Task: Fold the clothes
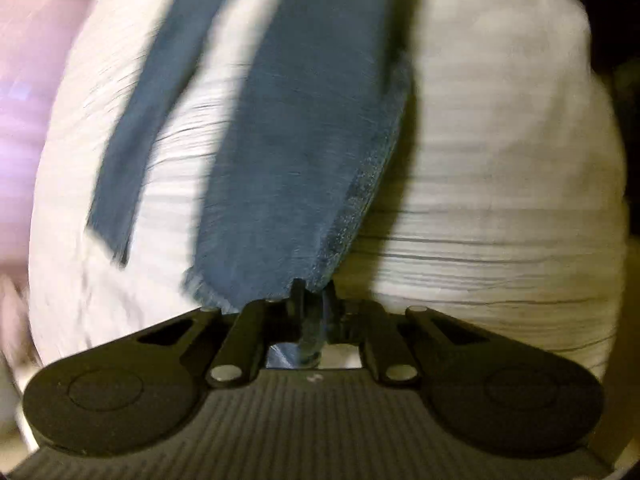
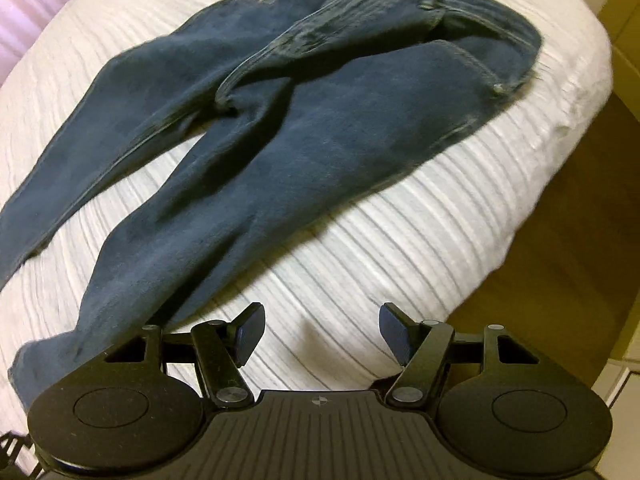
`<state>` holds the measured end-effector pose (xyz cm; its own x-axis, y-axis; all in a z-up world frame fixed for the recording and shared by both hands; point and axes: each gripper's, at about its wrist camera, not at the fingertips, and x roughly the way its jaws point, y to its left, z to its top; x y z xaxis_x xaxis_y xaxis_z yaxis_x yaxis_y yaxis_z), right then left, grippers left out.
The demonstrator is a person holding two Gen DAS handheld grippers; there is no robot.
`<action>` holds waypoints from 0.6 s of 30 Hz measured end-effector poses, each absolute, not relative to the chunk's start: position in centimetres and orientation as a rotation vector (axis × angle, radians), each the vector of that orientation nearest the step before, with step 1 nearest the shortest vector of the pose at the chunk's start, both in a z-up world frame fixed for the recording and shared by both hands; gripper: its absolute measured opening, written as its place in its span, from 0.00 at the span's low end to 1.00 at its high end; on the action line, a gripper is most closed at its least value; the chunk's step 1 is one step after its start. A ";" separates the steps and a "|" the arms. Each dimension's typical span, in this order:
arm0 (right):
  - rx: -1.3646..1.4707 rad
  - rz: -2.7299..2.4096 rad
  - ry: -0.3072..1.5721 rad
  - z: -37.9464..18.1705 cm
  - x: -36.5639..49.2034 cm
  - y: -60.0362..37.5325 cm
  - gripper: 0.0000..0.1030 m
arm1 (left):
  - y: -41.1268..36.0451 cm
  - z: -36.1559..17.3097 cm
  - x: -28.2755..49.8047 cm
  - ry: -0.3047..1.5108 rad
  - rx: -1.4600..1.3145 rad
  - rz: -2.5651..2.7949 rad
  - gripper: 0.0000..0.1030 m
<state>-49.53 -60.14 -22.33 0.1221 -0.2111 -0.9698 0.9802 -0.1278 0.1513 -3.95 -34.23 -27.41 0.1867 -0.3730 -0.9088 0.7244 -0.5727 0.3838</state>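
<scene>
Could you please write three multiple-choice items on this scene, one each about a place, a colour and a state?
1. Where do the jeans lie?
A. on the white bedspread
B. on the floor
C. on a chair

2. What colour are the jeans?
A. red
B. dark blue
C. green

3. How is the left claw?
A. wide open over bare bedspread
B. shut on the hem of a jeans leg
C. out of view

Answers: 1 A, ribbed white cloth lies under both legs; 2 B, denim looks dark blue in both views; 3 B, the frayed hem sits between closed fingers.
</scene>
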 end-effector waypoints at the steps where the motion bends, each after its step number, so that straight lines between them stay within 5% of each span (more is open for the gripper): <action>1: 1.219 -1.308 0.874 -22.2 -49.9 -60.2 0.65 | -33.7 -25.7 -3.2 0.429 1.519 -1.577 0.05; 8: 1.233 -1.402 0.729 -22.4 -53.9 -60.6 0.65 | -31.0 -24.2 -3.0 0.689 1.568 -1.612 0.04; 18: 1.299 -1.517 0.457 -24.0 -65.3 -66.1 0.65 | -32.2 -25.5 -6.6 0.721 1.778 -1.496 0.04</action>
<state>-65.27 -66.06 -23.97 0.1270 -0.4505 -0.8837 0.8640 -0.3874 0.3217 -6.58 -32.15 -25.49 0.1805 -0.0189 -0.9834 0.7813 -0.6046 0.1550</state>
